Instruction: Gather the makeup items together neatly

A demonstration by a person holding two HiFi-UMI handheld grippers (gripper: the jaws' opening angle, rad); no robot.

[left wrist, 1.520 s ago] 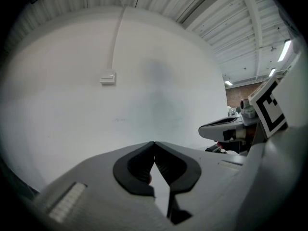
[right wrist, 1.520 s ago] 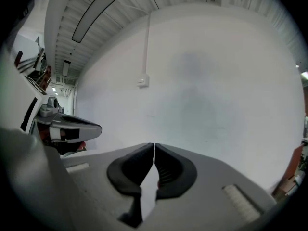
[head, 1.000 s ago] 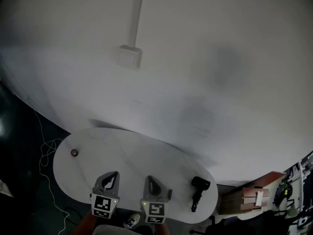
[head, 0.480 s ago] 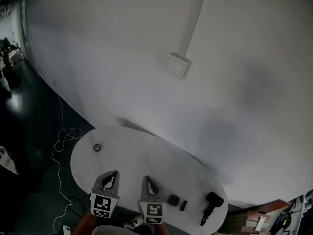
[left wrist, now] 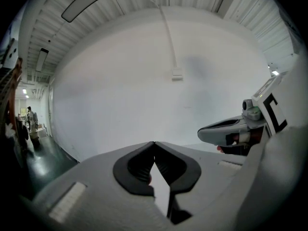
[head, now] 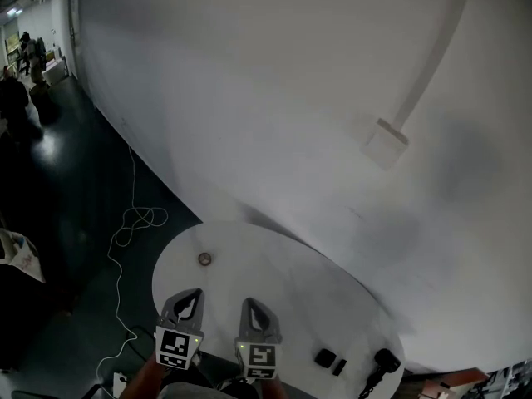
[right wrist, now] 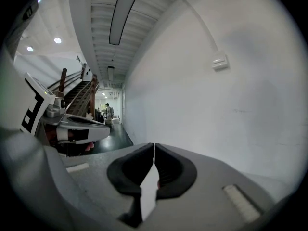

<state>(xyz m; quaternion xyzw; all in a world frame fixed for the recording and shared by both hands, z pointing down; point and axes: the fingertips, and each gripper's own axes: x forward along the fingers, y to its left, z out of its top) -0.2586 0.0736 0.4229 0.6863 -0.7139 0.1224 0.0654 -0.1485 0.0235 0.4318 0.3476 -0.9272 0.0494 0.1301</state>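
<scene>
In the head view a white oval table (head: 274, 281) carries a small round item (head: 204, 258) near its far left. Two small black items (head: 325, 358) (head: 339, 366) and a larger black handled item (head: 378, 368) lie at its right end. My left gripper (head: 184, 304) and right gripper (head: 255, 310) hover side by side over the near edge, both shut with nothing held. The left gripper view shows the left gripper (left wrist: 154, 142) with its tips touching, and the right gripper (left wrist: 231, 129) beside it. The right gripper view shows the right gripper (right wrist: 154, 145) with its tips together too, aimed at the wall.
A large white wall with a small box (head: 384, 144) and a conduit stands right behind the table. A white cable (head: 137, 223) loops on the dark floor to the left. People (head: 12, 90) stand far off at the left.
The head view has swung left: the round item, the black items and the wall box have slid right in the picture. Both grippers stay shut and side by side.
</scene>
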